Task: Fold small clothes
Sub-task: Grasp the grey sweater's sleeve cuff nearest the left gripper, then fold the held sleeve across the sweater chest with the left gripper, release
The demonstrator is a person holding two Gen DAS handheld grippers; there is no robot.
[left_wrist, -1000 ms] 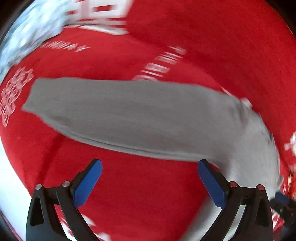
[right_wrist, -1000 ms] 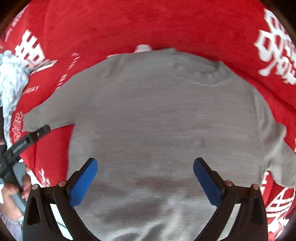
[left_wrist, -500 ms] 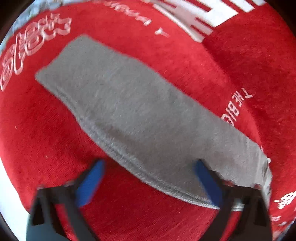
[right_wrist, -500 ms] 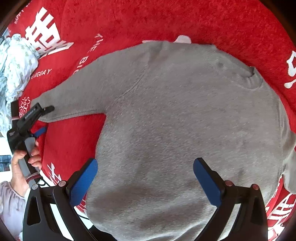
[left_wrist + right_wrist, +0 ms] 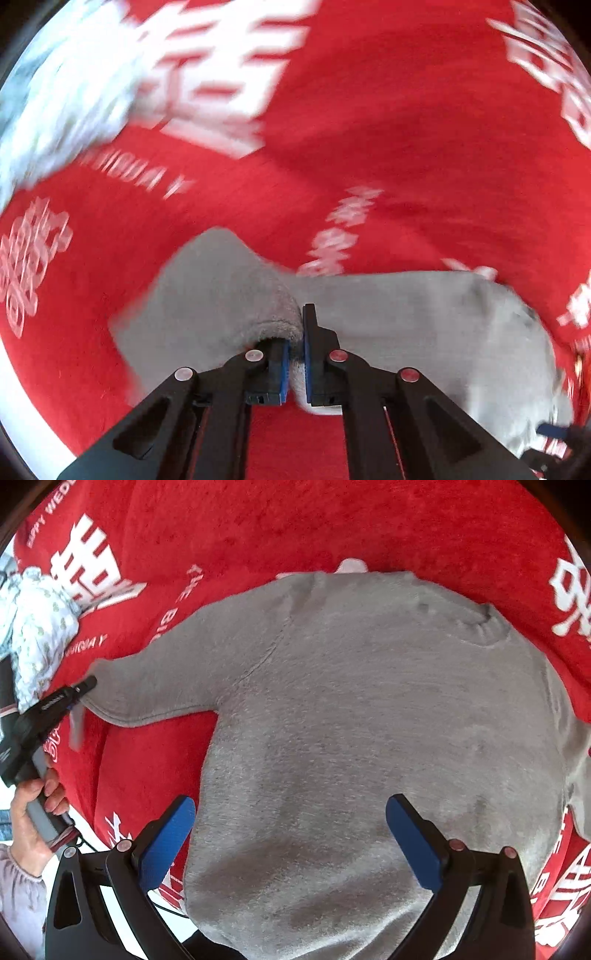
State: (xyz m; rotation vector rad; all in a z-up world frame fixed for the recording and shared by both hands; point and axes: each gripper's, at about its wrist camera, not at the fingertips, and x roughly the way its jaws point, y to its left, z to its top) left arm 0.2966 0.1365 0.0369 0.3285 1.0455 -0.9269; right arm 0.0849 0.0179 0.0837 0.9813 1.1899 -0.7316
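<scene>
On the red blanket [image 5: 332,524], left tongs [image 5: 294,363] pinching grey sweater [image 5: 369,720] sleeve.

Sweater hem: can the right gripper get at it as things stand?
Probably yes. The right gripper is open, hovering over the lower body of the grey sweater, which lies flat on the red blanket. Nothing covers that part; the left gripper is off at the sleeve cuff.

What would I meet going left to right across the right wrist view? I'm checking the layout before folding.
Patterned white cloth → left gripper pinching the sleeve cuff → grey sweater body → collar.
</scene>
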